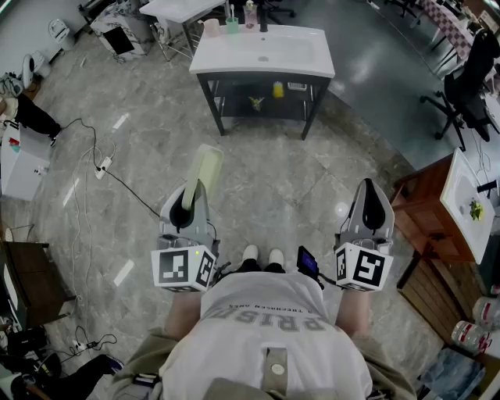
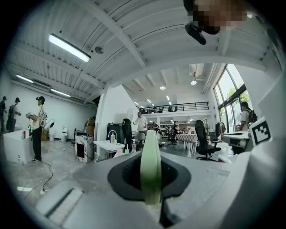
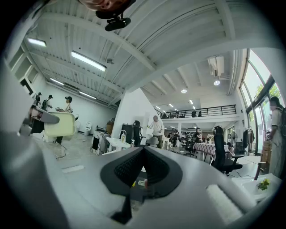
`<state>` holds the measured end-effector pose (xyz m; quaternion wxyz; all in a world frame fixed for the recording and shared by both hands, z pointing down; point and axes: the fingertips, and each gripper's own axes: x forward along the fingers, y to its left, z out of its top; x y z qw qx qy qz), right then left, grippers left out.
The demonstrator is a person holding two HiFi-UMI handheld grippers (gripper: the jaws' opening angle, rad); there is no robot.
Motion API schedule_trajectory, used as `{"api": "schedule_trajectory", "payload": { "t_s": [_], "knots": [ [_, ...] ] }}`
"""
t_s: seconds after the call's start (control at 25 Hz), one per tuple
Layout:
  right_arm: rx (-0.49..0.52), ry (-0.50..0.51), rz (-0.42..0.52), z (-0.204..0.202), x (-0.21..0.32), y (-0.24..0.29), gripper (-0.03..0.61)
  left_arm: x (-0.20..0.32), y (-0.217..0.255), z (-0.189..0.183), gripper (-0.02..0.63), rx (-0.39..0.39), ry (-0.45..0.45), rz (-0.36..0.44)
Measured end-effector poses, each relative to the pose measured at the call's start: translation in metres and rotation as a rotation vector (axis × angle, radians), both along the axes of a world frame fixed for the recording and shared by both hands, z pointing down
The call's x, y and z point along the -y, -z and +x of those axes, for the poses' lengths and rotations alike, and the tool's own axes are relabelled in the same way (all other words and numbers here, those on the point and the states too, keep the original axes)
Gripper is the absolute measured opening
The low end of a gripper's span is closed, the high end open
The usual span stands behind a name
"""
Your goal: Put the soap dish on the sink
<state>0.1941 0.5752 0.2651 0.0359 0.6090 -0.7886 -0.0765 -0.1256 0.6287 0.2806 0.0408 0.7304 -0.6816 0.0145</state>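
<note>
A pale green soap dish (image 1: pixel 205 168) sticks forward out of my left gripper (image 1: pixel 190 195), which is shut on it at waist height. In the left gripper view the soap dish (image 2: pixel 150 163) stands edge-on between the dark pads of the left gripper (image 2: pixel 151 181). My right gripper (image 1: pixel 369 194) is shut with nothing in it; in its own view the right gripper (image 3: pixel 142 166) shows closed pads, and the soap dish (image 3: pixel 60 124) shows off to the left. The white sink (image 1: pixel 262 48) on a dark frame stands across the floor ahead, well beyond both grippers.
A pink cup (image 1: pixel 211 27) and bottles (image 1: pixel 248 14) stand at the sink's back edge, and a yellow item (image 1: pixel 277 90) lies on its lower shelf. A wooden cabinet (image 1: pixel 422 203) with a second basin is at the right. Cables (image 1: pixel 101 164) cross the floor at the left.
</note>
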Motion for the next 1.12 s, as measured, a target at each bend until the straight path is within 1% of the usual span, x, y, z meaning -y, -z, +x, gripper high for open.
{"api": "schedule_trajectory", "payload": {
  "t_s": [0.56,0.72,0.8,0.84,0.96,1.0,1.08,1.12],
  "knots": [
    [-0.029,-0.001,0.000,0.002,0.001,-0.004,-0.003,0.003,-0.004,0.002,0.017,0.007,0.001,-0.013],
    [-0.018,-0.005,-0.014,0.009,0.002,-0.006,-0.003,0.005,-0.004,0.007,0.017,0.008,0.003,-0.016],
    [0.008,-0.008,-0.023,0.014,0.004,-0.006,-0.002,0.006,-0.003,0.010,0.017,0.010,0.002,-0.014],
    [0.036,-0.009,-0.025,0.018,0.004,-0.006,-0.002,0.007,-0.002,0.012,0.017,0.011,0.000,-0.013],
    [0.155,-0.008,-0.027,0.035,0.006,-0.004,0.005,0.009,0.000,0.019,0.017,0.009,0.005,-0.008],
    [0.181,-0.001,-0.030,0.039,0.006,-0.004,0.034,0.010,0.000,0.021,0.017,0.006,0.009,-0.007],
    [0.202,0.022,-0.036,0.044,0.008,-0.004,0.180,0.010,0.001,0.024,0.017,0.001,0.018,-0.007],
    [0.202,0.030,-0.037,0.047,0.009,-0.004,0.212,0.011,0.002,0.026,0.017,-0.002,0.023,-0.008]
  ]
}}
